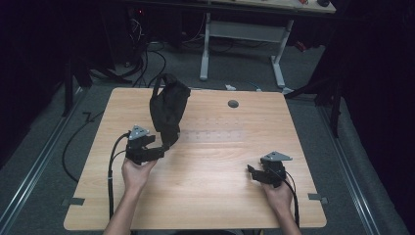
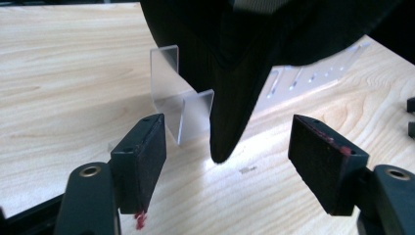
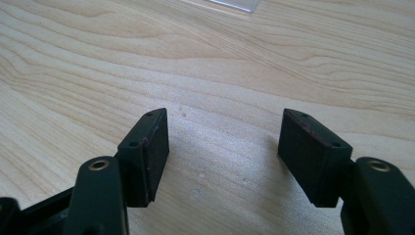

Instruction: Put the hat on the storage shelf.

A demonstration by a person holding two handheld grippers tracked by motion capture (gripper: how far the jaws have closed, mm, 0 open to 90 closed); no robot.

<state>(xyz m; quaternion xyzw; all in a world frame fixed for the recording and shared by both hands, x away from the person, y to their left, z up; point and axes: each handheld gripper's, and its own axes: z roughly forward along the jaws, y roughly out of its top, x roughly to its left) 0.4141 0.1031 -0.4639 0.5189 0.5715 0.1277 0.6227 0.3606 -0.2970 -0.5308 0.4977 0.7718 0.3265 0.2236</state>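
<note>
Where the left gripper (image 2: 227, 147) looks along its own two black jaws, they stand wide apart, gripping nothing. A pointed tip of a black bag (image 2: 230, 98) hangs between them, touching neither pad. Just left of that tip stands a small clear plastic stand (image 2: 178, 98), upright on the bench (image 2: 58, 88). Behind the bag a pale flat plate with slots (image 2: 313, 73) lies on the wood.

From the high view the bag (image 1: 169, 107) rises upright on the far left part of the bench (image 1: 210, 176), its strap looping over the top. The left gripper (image 1: 159, 149) sits just in front of the bag's lower end, held in the person's left hand (image 1: 134, 174).

Well to the right of the bag, near the front right corner, the right gripper (image 1: 254, 174) rests in the right hand (image 1: 279, 196). Its jaws are also spread open, with bare wood between them (image 3: 222, 147). A dark round hole (image 1: 233, 104) marks the far edge, right of the bag.
</note>
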